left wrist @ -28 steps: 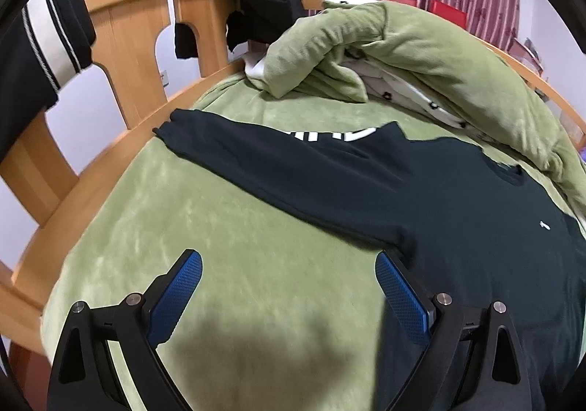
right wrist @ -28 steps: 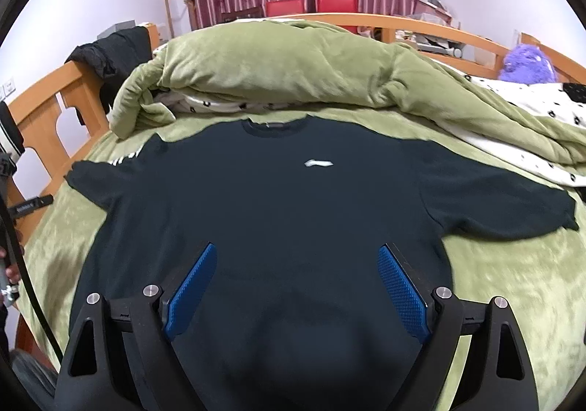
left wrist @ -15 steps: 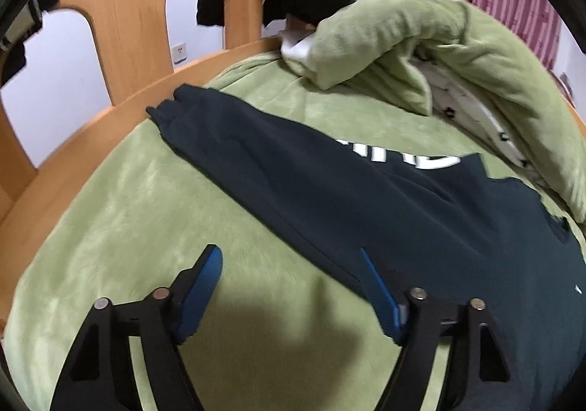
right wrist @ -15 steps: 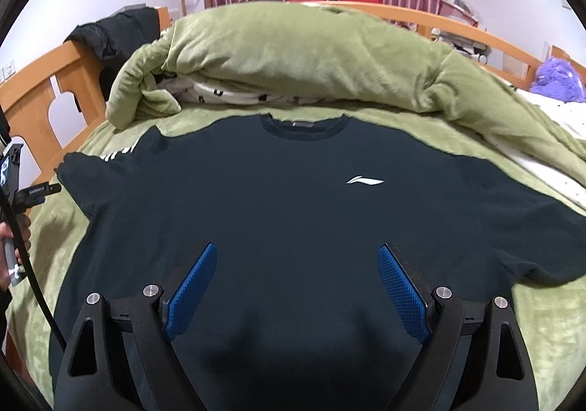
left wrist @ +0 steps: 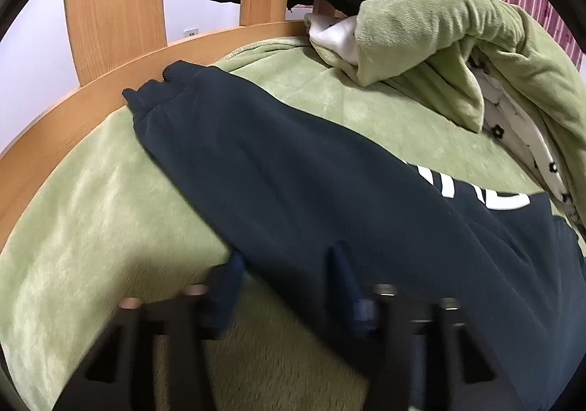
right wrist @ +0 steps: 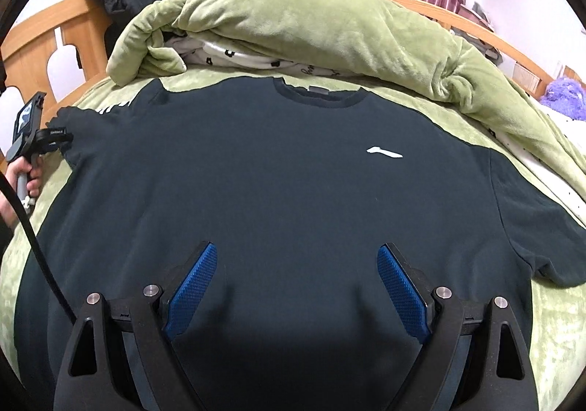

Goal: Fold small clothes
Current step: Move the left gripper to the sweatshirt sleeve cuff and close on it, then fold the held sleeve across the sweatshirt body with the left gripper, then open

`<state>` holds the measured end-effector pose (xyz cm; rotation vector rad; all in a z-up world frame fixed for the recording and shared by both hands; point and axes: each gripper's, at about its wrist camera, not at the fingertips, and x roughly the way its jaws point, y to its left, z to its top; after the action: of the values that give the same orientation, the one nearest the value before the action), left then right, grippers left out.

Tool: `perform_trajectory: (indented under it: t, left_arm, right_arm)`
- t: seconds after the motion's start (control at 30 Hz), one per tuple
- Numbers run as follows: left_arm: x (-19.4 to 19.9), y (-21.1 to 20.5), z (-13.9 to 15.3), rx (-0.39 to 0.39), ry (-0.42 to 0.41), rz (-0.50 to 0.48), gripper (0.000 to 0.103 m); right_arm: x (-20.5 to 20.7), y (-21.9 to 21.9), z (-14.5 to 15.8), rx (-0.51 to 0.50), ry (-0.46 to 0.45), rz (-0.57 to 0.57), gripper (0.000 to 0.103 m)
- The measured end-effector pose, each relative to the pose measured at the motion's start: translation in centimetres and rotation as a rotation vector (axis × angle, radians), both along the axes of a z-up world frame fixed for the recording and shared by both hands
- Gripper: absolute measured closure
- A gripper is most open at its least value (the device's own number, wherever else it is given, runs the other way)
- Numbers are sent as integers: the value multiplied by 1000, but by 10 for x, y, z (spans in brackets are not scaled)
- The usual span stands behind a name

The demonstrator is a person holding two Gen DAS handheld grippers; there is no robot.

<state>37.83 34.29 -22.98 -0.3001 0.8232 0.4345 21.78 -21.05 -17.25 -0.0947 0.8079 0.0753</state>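
Left gripper [left wrist: 285, 264] was closing its jaws over the lower edge of the dark sweatshirt's [right wrist: 293, 173] sleeve, which lay flat on the green blanket [left wrist: 91, 228]; soft, limp fabric, best pinched at hems, while the right gripper [right wrist: 296, 286] hovered open above its body.

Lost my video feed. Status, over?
Left gripper jaws closing over sleeve edge of dark shirt. Right gripper open above shirt. Shirt flat, nothing blocking.

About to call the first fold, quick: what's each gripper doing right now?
Left gripper: jaws closing over the edge of the dark sweatshirt; too blurred to tell a grip.
Right gripper: jaws open above the sweatshirt, holding nothing.
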Motion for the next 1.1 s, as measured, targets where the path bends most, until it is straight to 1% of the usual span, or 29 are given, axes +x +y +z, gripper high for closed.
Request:
perform_trajectory:
  t: [0.03,0.07,0.17,0.3,0.33,0.43,0.5,0.53,0.6,0.7,0.8,0.83,0.9,1.0,1.1]
  left_arm:
    - [3,1,1,10,0,2,93]
    - [4,2,5,18,-6,-5,96]
    - [3,-4,28,31,-53,-14,97]
    - [-2,-31,82,81,-134,-57,97]
    - [-3,-44,100,90,-161,-82,97]
    - [-7,-83,139,92,-225,-161,97]
    - [-8,-115,160,105,-246,-209,97]
    - [-8,-128,166,111,-251,-226,97]
    - [-7,-169,180,122,-263,-286,97]
    - [-10,-218,185,127,-266,-353,97]
    - [-14,-279,176,135,-253,-424,97]
    - [-16,-292,173,136,-250,-437,97]
    - [-20,-327,160,129,-240,-472,97]
    - [-20,-362,140,101,-205,-505,97]
    - [-23,-394,116,45,-154,-550,97]
  right_arm:
    - [-3,-2,2,0,2,-3,15]
    - [-6,-4,4,-1,4,-3,15]
    - [-17,-14,16,-21,-13,-2,15]
    - [-28,-33,36,-24,-55,-14,15]
    - [-30,-38,39,-14,-62,-19,15]
    - [-40,-59,49,26,-91,-65,15]
    - [-47,-72,56,47,-114,-85,15]
    - [-51,-80,59,55,-125,-100,15]
    - [-59,-94,65,71,-154,-124,15]
    - [-66,-112,70,104,-172,-170,15]
    - [-70,-126,73,122,-182,-184,15]
    - [-71,-129,74,119,-190,-188,15]
    - [-75,-135,75,116,-206,-196,15]
    - [-79,-147,74,136,-205,-203,15]
    - [-83,-155,74,129,-214,-214,15]
